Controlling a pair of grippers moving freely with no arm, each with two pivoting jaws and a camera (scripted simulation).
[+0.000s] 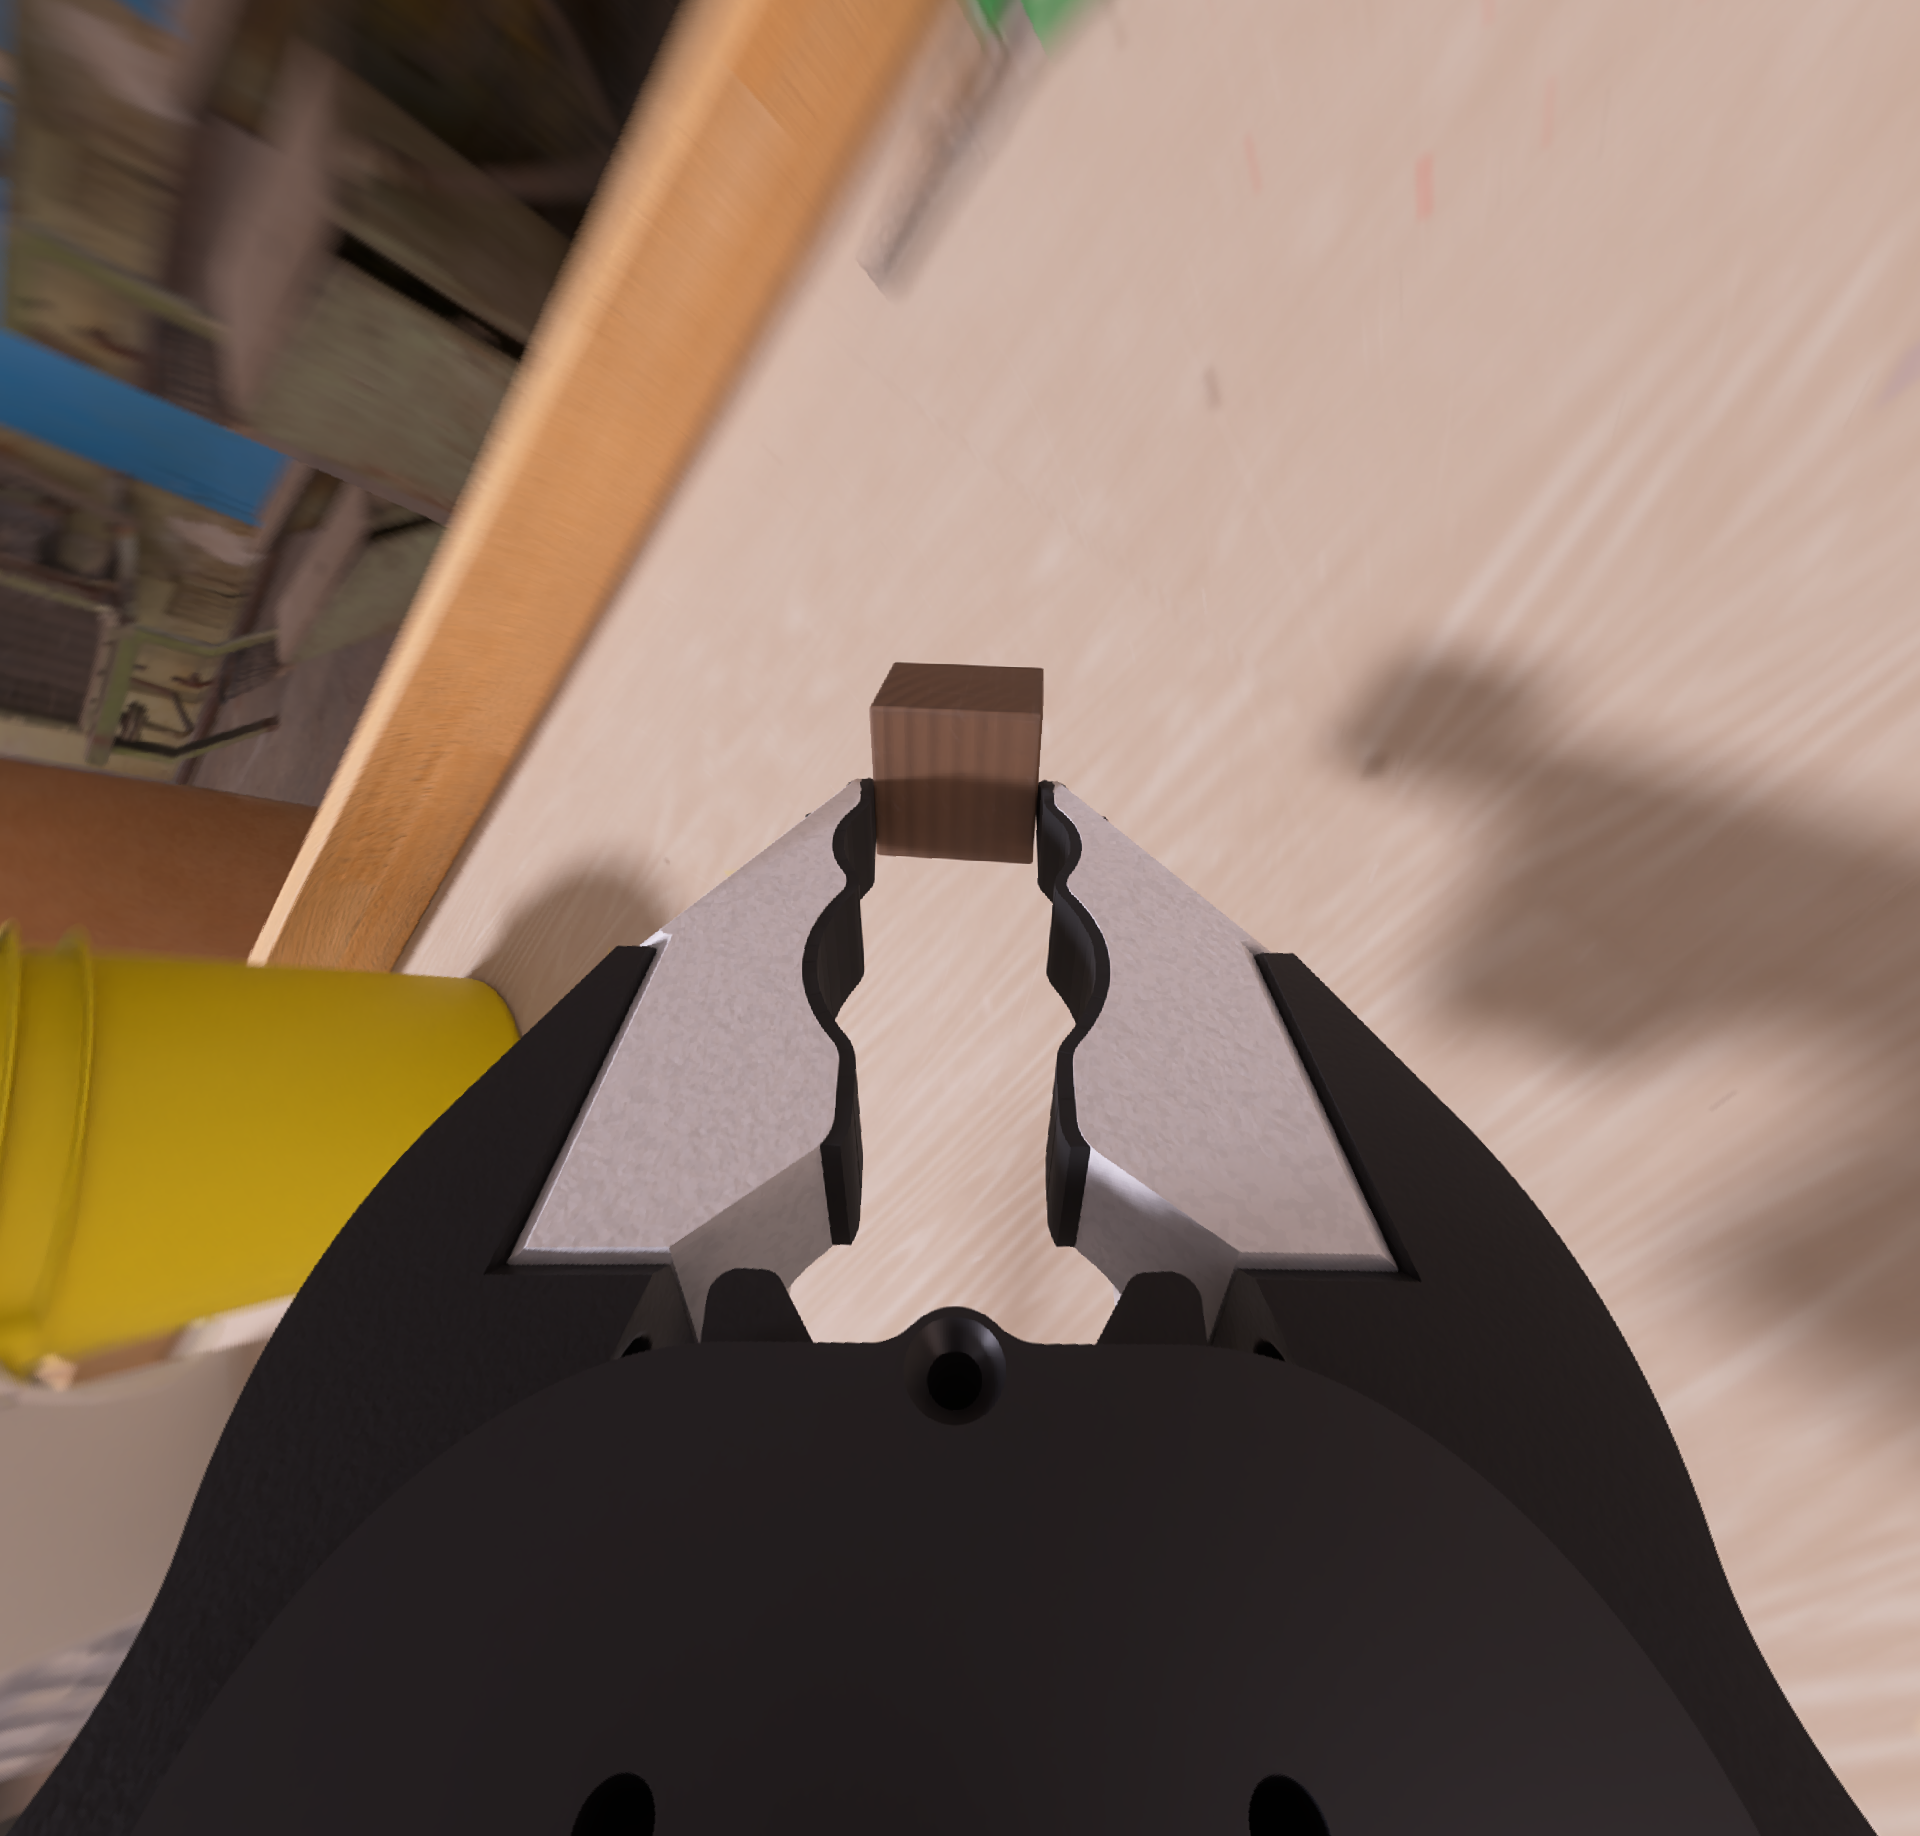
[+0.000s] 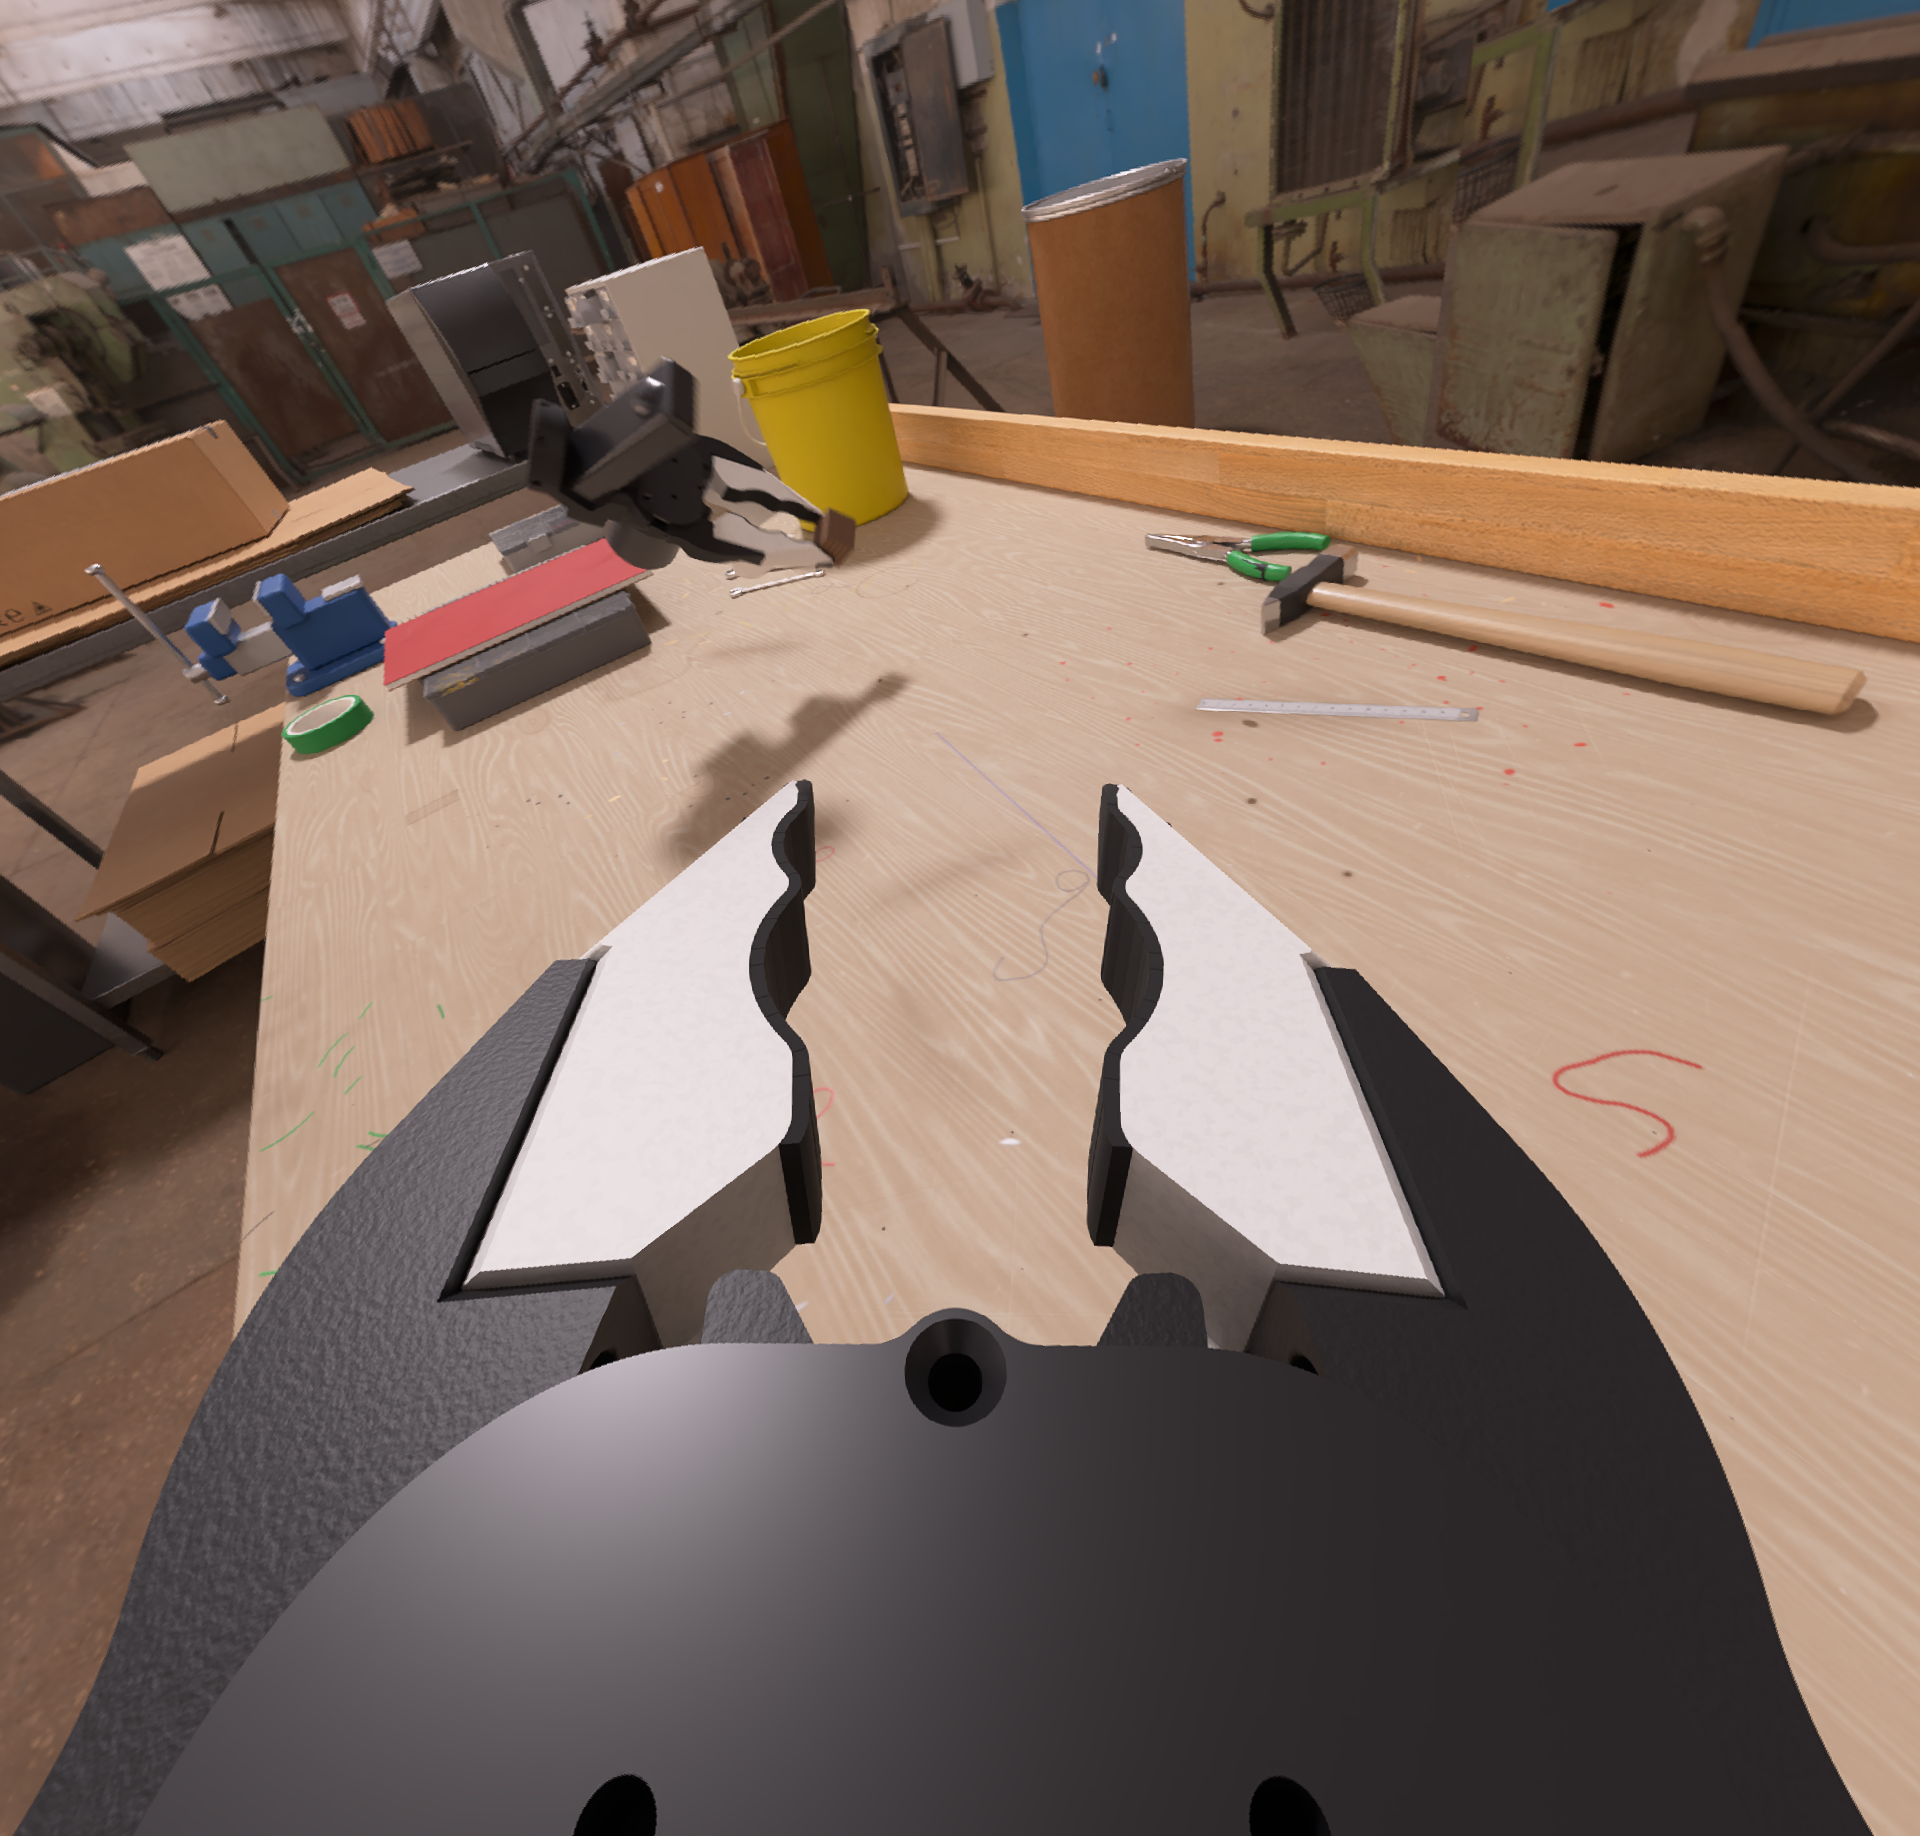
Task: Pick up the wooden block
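The wooden block [image 1: 956, 747] is a small brown cube held between the tips of my left gripper [image 1: 956, 812], which is shut on it and holds it above the pale workbench [image 1: 1351, 436]. In the right wrist view the left gripper [image 2: 821, 529] hangs in the air at the far left of the bench with the block [image 2: 836, 535] at its fingertips, its shadow on the bench below. My right gripper [image 2: 956, 799] is open and empty, low over the near middle of the bench [image 2: 1455, 903].
A yellow bucket [image 2: 821, 415] stands just behind the left gripper and shows in the left wrist view [image 1: 239, 1132]. A wooden beam [image 2: 1455, 508] lines the far edge. A hammer [image 2: 1558, 628], green-handled pliers [image 2: 1247, 550], a steel ruler [image 2: 1340, 711], a red-topped box [image 2: 520, 623], a blue vise [image 2: 301, 628] and green tape [image 2: 327, 723] lie around.
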